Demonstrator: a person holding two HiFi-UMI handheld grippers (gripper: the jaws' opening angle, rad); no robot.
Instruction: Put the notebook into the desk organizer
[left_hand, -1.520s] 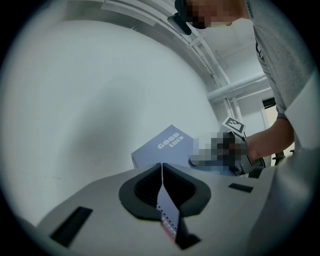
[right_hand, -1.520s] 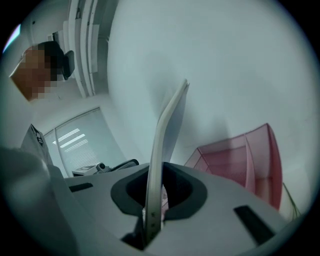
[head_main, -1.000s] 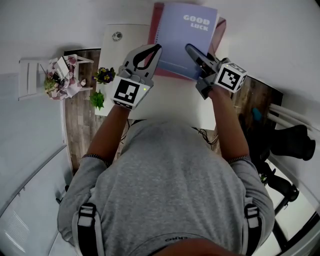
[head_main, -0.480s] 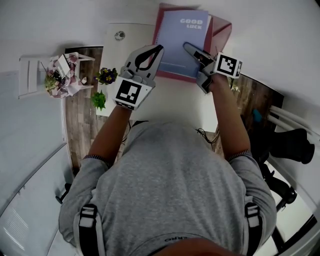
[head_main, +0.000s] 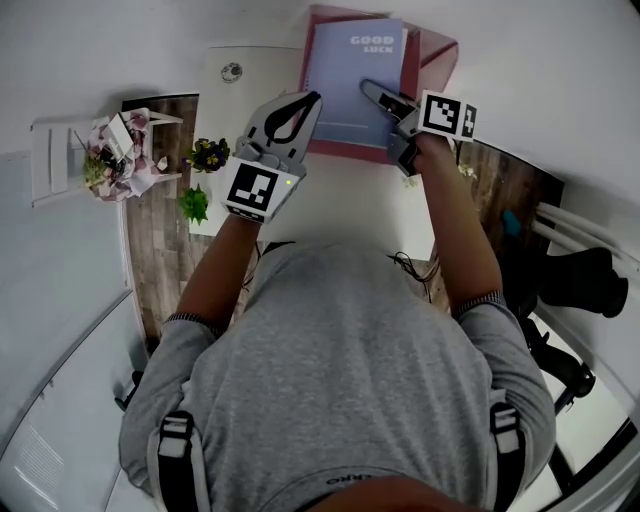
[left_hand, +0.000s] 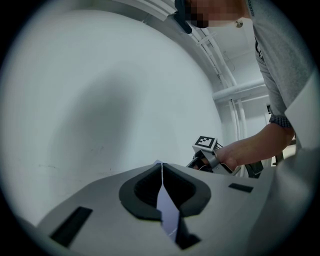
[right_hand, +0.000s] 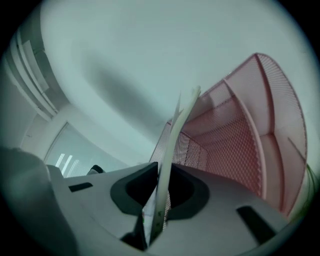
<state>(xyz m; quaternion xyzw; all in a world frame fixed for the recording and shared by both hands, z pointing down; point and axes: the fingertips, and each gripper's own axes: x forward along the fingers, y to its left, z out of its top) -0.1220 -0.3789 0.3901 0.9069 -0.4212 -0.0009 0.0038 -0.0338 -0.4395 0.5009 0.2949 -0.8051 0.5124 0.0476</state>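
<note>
Both jaws are closed on the notebook (head_main: 345, 85). The left gripper (head_main: 312, 100) pinches its edge at 9 o'clock, and the right gripper (head_main: 372, 90) pinches near its 4 o'clock corner. The notebook is at 12 o'clock, beyond the white surface (head_main: 330, 205), overlapping the pink mesh desk organizer (head_main: 441, 55).

Beside the white worktop (head_main: 330, 205), over the wooden floor (head_main: 160, 250), we see a purple-flowered plant (head_main: 208, 152), a green plant (head_main: 194, 200) and a white rack (head_main: 55, 160) holding pink flowers (head_main: 110, 160), with white pipes (head_main: 590, 225) and a black object (head_main: 580, 280) at right.
</note>
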